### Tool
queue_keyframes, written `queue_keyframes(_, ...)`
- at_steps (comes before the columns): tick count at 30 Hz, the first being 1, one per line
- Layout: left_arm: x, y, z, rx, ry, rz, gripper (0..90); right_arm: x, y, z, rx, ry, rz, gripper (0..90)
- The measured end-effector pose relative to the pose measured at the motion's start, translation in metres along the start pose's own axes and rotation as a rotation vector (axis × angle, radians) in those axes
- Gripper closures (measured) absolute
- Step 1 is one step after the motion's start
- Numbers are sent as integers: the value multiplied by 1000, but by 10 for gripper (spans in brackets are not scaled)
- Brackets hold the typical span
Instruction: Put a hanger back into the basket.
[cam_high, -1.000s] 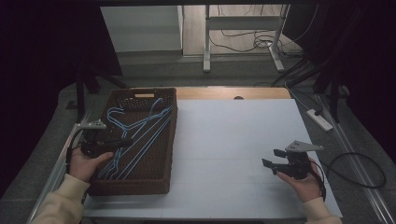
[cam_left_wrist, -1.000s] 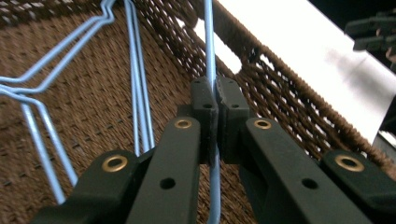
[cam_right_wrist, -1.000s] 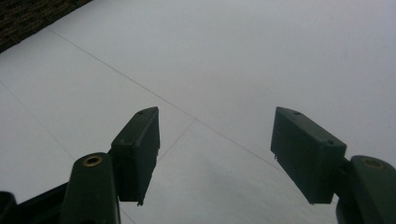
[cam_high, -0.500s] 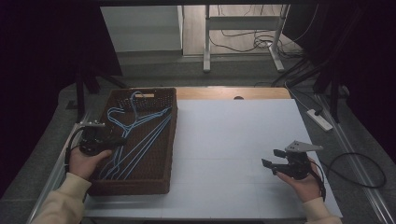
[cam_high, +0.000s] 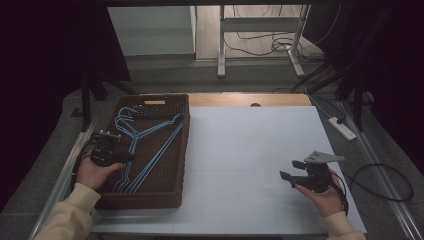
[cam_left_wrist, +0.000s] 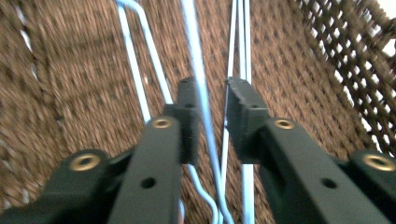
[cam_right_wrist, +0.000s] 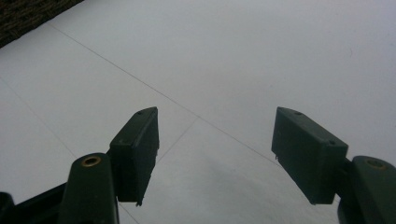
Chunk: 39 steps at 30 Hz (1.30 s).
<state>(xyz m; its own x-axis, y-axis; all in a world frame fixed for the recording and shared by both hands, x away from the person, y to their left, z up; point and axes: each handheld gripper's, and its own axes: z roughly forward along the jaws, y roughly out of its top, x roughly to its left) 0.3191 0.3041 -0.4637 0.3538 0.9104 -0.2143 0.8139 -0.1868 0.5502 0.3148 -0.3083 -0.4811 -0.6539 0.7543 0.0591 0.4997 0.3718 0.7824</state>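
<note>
Several light-blue wire hangers (cam_high: 155, 145) lie flat in a dark brown woven basket (cam_high: 184, 150) at the table's left. My left gripper (cam_high: 127, 157) reaches into the basket from its left rim, low over the hangers. In the left gripper view its jaws (cam_left_wrist: 213, 100) stand a narrow gap apart, with one blue hanger wire (cam_left_wrist: 196, 46) running between them along the left pad; the picture is blurred. My right gripper (cam_high: 289, 170) hovers over the white table surface at the right. It (cam_right_wrist: 215, 114) is wide open with nothing between the fingers.
The white sheet (cam_high: 250, 150) covers the table right of the basket. A wooden strip (cam_high: 250, 100) runs along the far edge. A power strip (cam_high: 342, 127) and cables (cam_high: 385, 180) lie on the floor to the right.
The left gripper has shifted slightly over the hangers inside the basket. The right gripper has stayed where it was, still open.
</note>
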Motion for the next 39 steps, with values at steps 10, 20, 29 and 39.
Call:
queue_keyframes(10,-16,1,-29,-244,-2,68,334,0,0,-1,-4,-2,1,328)
queue_keyframes(20,-47,-16,-64,-376,-126,143,280,0,-1,-2,-5,0,7,327)
queue_keyframes(29,-78,-36,-58,-385,-158,192,265,0,-1,-4,-9,3,5,327)
queue_keyframes(39,-100,-49,-35,-410,-175,249,248,-4,-2,-9,-26,8,28,327)
